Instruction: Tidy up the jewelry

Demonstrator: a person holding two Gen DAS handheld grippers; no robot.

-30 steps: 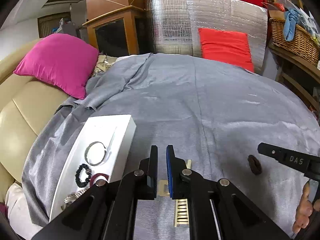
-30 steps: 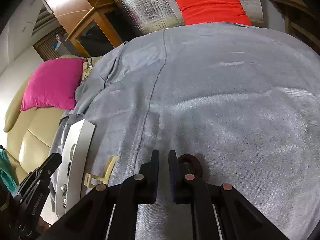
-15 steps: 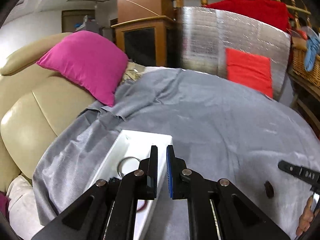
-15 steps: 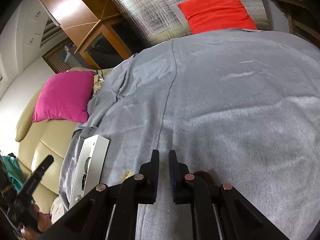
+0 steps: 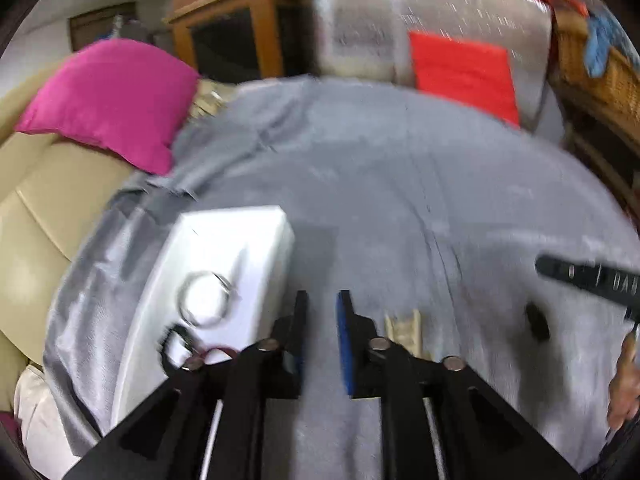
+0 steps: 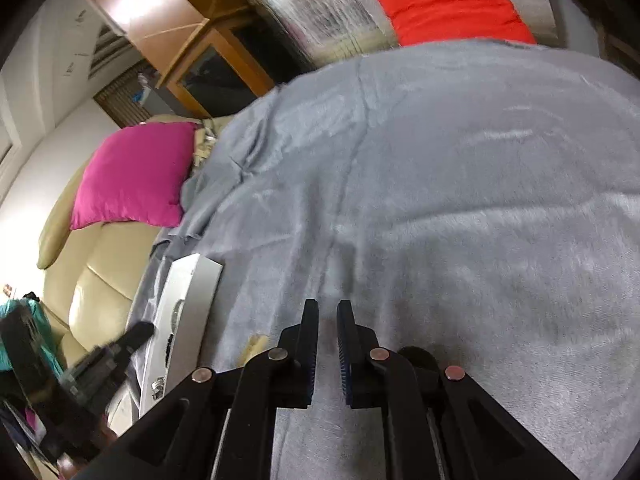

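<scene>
A white tray point(image 5: 256, 240) lies on the grey cloth at the left, holding a silver bangle point(image 5: 204, 304), a black hair tie point(image 5: 176, 346) and a dark red ring point(image 5: 218, 354). My left gripper point(image 5: 322, 304) hovers just right of the tray, its jaws a small gap apart and empty. A cream comb point(image 5: 406, 330) lies to its right, partly behind one finger. A dark brown hair tie point(image 5: 536, 322) lies further right. My right gripper point(image 6: 327, 314) has its jaws a small gap apart, empty; the brown tie point(image 6: 416, 354) sits behind its right finger. The tray also shows in the right wrist view point(image 6: 188, 300).
A grey cloth point(image 6: 440, 180) covers the round table. A beige sofa point(image 5: 44, 216) with a pink cushion point(image 5: 108, 100) stands at the left. A red cushion point(image 5: 460, 68) and foil panel are at the back, a wicker basket point(image 5: 592, 64) at the right.
The left gripper has dropped back down and swung right; the comb is in view again beside it. Its jaws have parted slightly. The right gripper has lifted and tilted a little.
</scene>
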